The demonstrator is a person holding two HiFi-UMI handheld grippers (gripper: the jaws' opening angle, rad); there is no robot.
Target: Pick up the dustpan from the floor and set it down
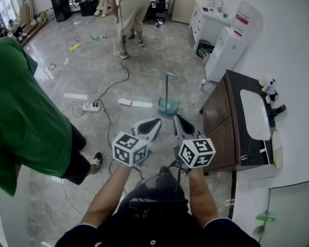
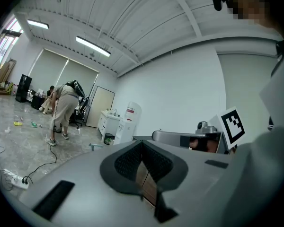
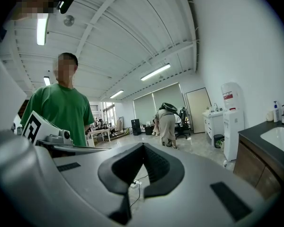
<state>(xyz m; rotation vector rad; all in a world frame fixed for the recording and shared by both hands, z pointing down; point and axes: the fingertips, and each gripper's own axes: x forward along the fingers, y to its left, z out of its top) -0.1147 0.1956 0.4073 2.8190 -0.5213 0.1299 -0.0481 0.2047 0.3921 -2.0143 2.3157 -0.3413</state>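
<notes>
Dustpan: the dustpan [image 1: 168,107] is standing upright on the floor [image 1: 87,60], pan down and handle [image 1: 169,86] up. It is sitting just ahead of both grippers and near the cabinet [image 1: 222,125] corner, with nothing touching it.
Left gripper: the left gripper [image 1: 157,121] is hanging in the air short of the dustpan, its tips pressing together on nothing.
Right gripper: the right gripper [image 1: 177,118] is hanging alongside, its jaws likewise closed tip to tip and empty.
Step in hand: judging by the gap, the reach is only beginning. One pair of jaws will need to be spreading before it arrives, then closing square across the thin handle, well up the post, so the pan is hanging straight rather than swinging.
Setting down: lowering it until the pan's base is sitting flat before letting go looks safest, since an upright dustpan is likely to tip.
Watch for: a cable [image 1: 111,89] and power strip [image 1: 90,107] are lying well to the left, outside the direct path.
Hidden: neither gripper view is showing the dustpan plainly, as each gripper's own body is filling the lower frame.
Hard to make out: which way the pan's mouth is facing, and what the white strip [image 1: 135,103] beside it is.
Cut off: a person in green [image 1: 20,112] is running off the left edge.
</notes>
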